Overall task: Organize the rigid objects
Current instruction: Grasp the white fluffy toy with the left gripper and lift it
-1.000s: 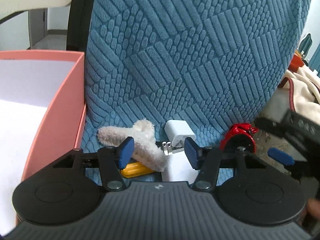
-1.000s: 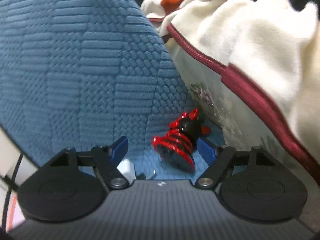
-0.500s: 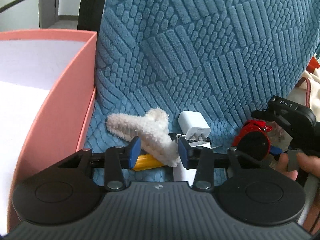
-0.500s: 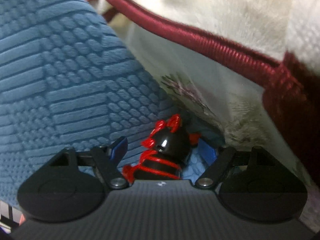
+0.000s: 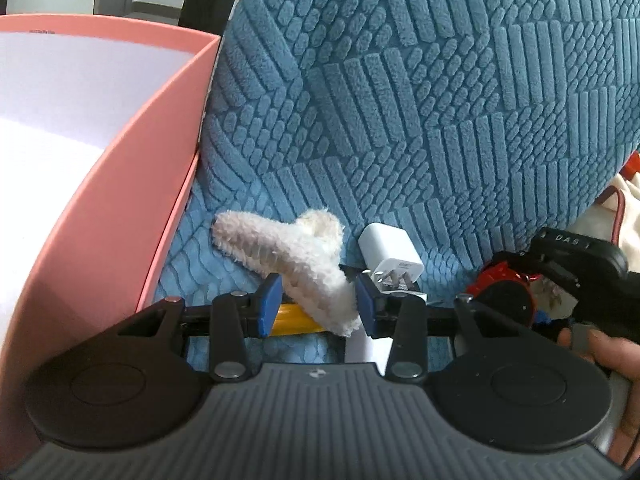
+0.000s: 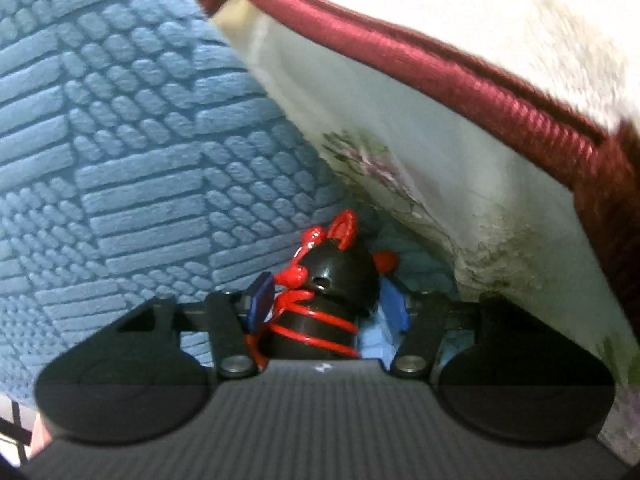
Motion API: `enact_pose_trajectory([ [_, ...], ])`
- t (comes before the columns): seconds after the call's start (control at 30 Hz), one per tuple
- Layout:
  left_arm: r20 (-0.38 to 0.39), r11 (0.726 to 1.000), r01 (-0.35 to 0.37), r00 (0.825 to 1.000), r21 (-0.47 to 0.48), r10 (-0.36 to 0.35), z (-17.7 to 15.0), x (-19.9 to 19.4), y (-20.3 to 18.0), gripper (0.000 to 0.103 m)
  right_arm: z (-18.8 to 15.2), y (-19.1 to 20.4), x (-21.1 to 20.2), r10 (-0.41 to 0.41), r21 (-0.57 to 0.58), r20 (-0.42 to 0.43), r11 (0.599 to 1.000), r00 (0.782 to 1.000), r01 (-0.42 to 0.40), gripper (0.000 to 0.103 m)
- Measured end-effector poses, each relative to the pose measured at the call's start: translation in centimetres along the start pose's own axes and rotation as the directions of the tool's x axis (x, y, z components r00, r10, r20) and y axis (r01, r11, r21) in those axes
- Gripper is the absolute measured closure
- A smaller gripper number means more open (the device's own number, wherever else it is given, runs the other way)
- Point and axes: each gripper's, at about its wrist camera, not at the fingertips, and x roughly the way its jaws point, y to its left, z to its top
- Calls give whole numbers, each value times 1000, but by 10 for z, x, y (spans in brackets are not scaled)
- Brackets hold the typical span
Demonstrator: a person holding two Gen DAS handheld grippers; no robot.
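Left gripper (image 5: 316, 306): its blue pads bracket the near end of the fuzzy white hair claw (image 5: 286, 254). The right pad touches the fleece, while a sliver of the yellow object (image 5: 294, 316) beneath shows beside the left pad, so the tongs are narrowed around the claw, not yet plainly pinching it. The placement suits a lift toward the pink box (image 5: 132, 184), which stands just left of the claw with its white interior showing.

Right gripper (image 6: 326, 300): its fingers flank the black figurine wound with red (image 6: 320, 300), the left pad against its side, a thin gap on the right. The tongs appear almost pressed onto it, but a firm grip cannot be confirmed. In the left view the figurine sits well right of the claw, with the white charger plug (image 5: 390, 254) between them, prongs toward the viewer.

Surface: all items lie on a blue embossed plush cover (image 5: 440, 120) rising behind the claw like a seat back. Beyond the figurine, a cream blanket with maroon piping (image 6: 460, 68) is heaped over floral fabric. Room detail is scant: a dark frame and a pale wall above the box.
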Motion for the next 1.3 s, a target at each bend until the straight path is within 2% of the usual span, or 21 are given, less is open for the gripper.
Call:
enact_pose_trajectory([
  [0.07,-7,1000,-6,1000,10,6,-1,1,0,57,-2,10,-3,-11,-59,8,998,1000,11,42],
  [0.13,-20,1000,-3,1000,24,4,-2,1,0,64,-6,16,-9,-10,-107,22,994,1000,12,42],
  [0.2,-35,1000,-4,999,29,5,-4,1,-1,77,-8,21,-18,0,-144,42,990,999,6,42],
  [0.33,-57,999,1,998,39,1,-9,-2,-1,88,-26,28,-41,10,-249,83,969,997,11,42],
  [0.47,-46,996,-4,999,85,8,-16,-14,-2,89,-45,38,-55,27,-308,78,951,997,-1,42],
  [0.7,-38,990,26,999,140,-21,-32,-40,-6,90,-71,46,-77,17,-391,90,920,996,19,43],
  [0.8,-56,989,54,997,138,-47,-42,-52,-5,90,-77,29,-104,19,-413,94,910,995,21,43],
  [1.03,-101,984,85,992,157,-70,-57,-87,-6,90,-95,10,-135,26,-443,86,897,996,15,43],
  [1.3,-125,973,83,991,217,-56,-82,-115,-13,90,-129,-6,-166,1,-438,39,899,999,16,42],
])
